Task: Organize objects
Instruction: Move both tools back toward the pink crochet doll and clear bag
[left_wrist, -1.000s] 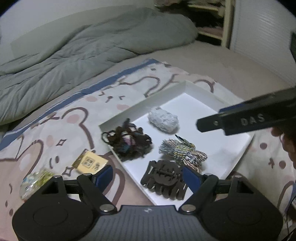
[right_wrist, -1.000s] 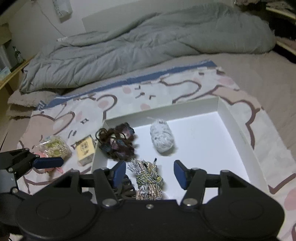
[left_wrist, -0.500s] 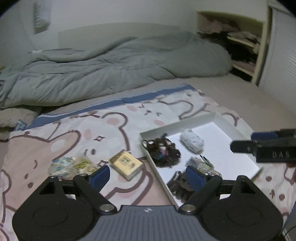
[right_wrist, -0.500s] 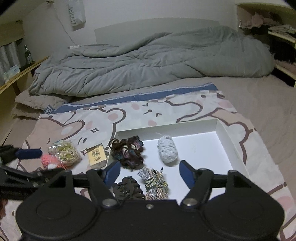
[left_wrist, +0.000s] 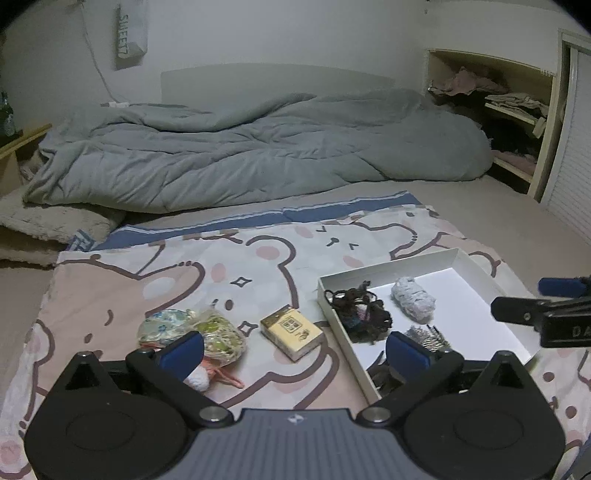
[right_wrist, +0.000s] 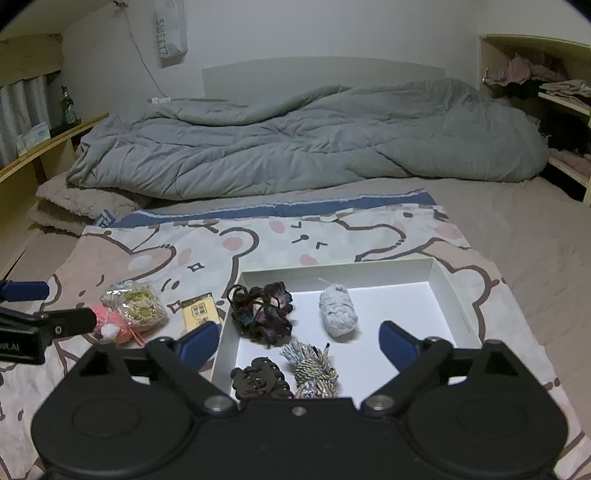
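Note:
A white tray lies on a bear-print cloth and holds a dark scrunchie bundle, a grey-white knit bundle, a striped yarn bundle and a dark hair claw. Left of the tray lie a yellow box, a clear bag of crochet pieces and a pink-white pompom item. My left gripper is open and empty above the cloth, near the box. My right gripper is open and empty above the tray's near edge.
A rumpled grey duvet covers the far half of the bed. Shelves with clothes stand at the right. A wooden ledge with a bottle runs along the left wall.
Both grippers have pulled back and up from the tray. The left view now takes in the box and bags on the cloth. Both stay open and empty.

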